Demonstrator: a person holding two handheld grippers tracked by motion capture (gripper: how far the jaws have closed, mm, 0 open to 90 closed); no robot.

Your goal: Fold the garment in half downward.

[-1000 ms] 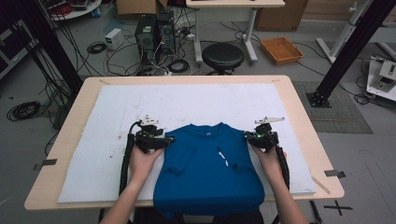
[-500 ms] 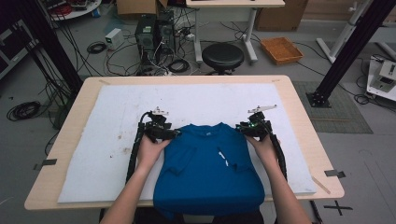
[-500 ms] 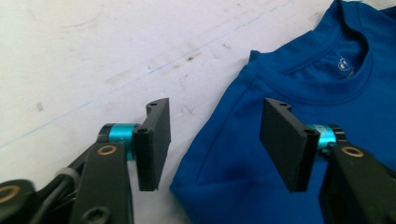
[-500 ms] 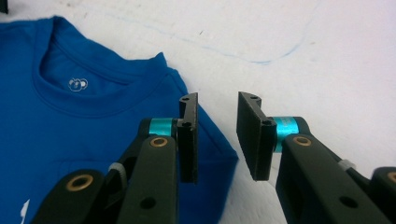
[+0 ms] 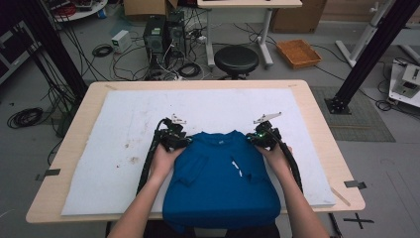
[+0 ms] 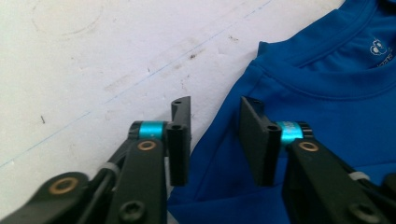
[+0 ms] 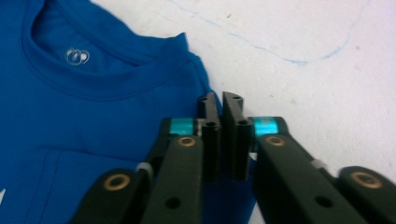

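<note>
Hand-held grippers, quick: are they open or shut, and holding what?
Left hand-held gripper: open, jaws just closing around the blue shirt shoulder edge.
Right hand-held gripper: shut on the blue shirt's other shoulder.

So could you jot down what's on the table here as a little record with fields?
Garment: blue T-shirt, lying flat, collar away from the person
Surface: white mat on a wooden table
Left gripper: fingers apart, have just been closing, shirt's shoulder edge between them
Right gripper: fingers shut at the other shoulder edge; whether cloth is pinched is unclear
</note>
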